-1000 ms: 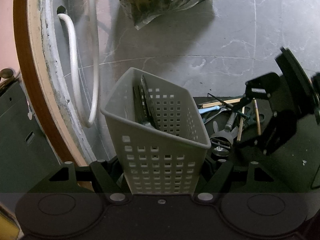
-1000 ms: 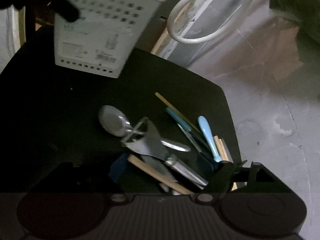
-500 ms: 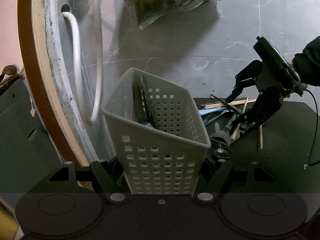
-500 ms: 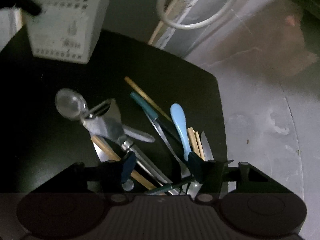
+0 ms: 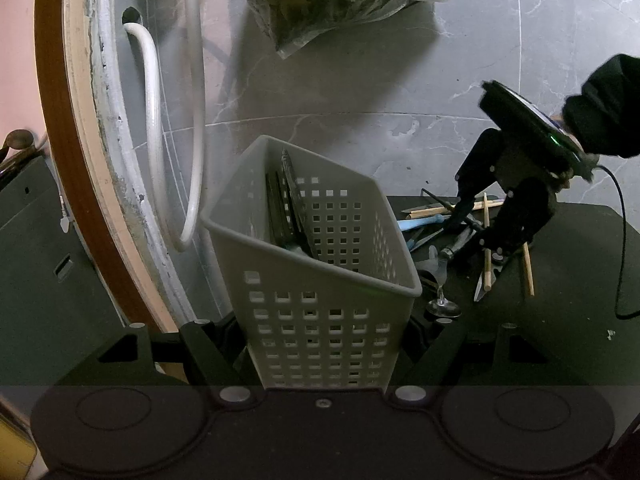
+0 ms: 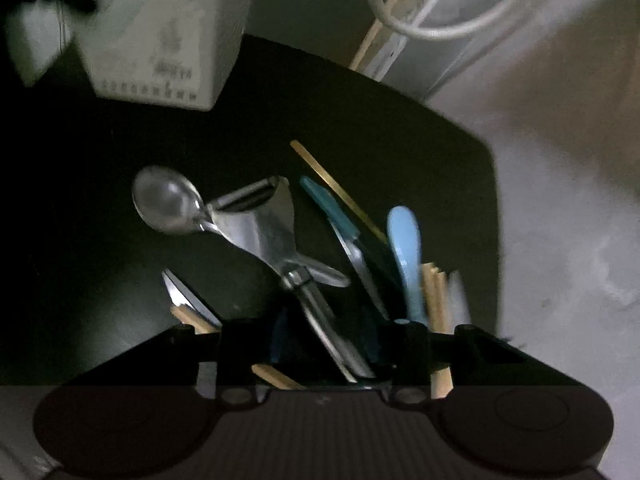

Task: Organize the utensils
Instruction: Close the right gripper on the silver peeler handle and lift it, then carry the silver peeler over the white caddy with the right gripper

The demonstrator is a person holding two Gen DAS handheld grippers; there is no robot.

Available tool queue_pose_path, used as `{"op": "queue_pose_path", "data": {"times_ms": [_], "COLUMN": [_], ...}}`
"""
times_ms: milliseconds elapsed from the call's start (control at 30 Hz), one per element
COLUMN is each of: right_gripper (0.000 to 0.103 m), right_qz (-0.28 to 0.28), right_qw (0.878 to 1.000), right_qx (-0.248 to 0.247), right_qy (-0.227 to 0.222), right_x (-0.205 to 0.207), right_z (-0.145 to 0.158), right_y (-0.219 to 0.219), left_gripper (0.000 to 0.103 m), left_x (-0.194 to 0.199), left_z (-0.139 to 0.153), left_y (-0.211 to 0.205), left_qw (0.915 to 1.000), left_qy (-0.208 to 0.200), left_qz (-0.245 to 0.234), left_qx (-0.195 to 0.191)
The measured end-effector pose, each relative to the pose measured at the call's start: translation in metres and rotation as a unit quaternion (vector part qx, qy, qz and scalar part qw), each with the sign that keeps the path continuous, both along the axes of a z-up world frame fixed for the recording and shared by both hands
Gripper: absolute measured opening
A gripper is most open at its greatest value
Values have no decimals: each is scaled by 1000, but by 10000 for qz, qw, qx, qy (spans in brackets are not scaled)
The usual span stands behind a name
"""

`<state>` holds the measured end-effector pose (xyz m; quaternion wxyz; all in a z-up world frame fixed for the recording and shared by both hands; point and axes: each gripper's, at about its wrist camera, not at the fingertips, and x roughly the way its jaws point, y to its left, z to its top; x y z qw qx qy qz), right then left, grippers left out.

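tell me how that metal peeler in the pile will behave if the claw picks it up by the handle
The metal peeler looks stiff and smooth, so it could slip or swivel between the pads. Its wide head sits far from the handle, so it will probably droop head-down. It lies across the spoon, which may get dragged along.

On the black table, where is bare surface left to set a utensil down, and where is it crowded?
Bare: the black table left of the spoon, below the held basket, and its far strip past the chopstick. Crowded: the pile around the peeler, where the right tongs reach.
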<state>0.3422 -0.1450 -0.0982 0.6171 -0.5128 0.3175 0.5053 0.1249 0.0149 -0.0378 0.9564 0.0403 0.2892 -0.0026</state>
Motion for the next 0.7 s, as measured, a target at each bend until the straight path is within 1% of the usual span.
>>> {"op": "queue_pose_path", "data": {"times_ms": [33, 200, 233, 267, 300, 333, 400, 467, 567, 700], "right_gripper": [53, 50, 47, 40, 40, 37, 31, 23, 20, 19], "right_qz": [-51, -216, -251, -273, -291, -288, -234, -115, 57, 160], "right_qw": [9997, 9960, 9952, 9944, 9936, 9933, 9936, 9953, 9976, 9989], "right_qx": [-27, -183, -179, -173, -157, -144, -86, -17, 87, 284], "right_qy": [230, 843, 931, 1002, 1079, 1106, 1099, 961, 681, 345], "right_x": [5, 22, 24, 27, 26, 27, 28, 20, 9, -6], "right_z": [2, 4, 5, 7, 8, 9, 10, 11, 12, 12], "right_y": [3, 13, 14, 15, 13, 15, 14, 11, 9, 0], "left_gripper": [76, 76, 76, 76, 76, 76, 76, 76, 76, 76], "left_x": [0, 1, 1, 1, 2, 1, 1, 1, 1, 1], "left_z": [0, 0, 0, 0, 0, 0, -1, -1, -1, -1], "left_y": [0, 0, 0, 0, 0, 0, 0, 0, 1, 1], "left_qw": [10000, 10000, 10000, 10000, 10000, 10000, 10000, 10000, 10000, 10000], "left_qy": [0, 0, -2, -3, -4, -6, -12, -13, -15, -15], "left_qz": [-1, 10, 14, 19, 24, 26, 21, 12, 0, 0], "left_qx": [1, -10, -14, -19, -25, -33, -37, -43, -43, -42]}}
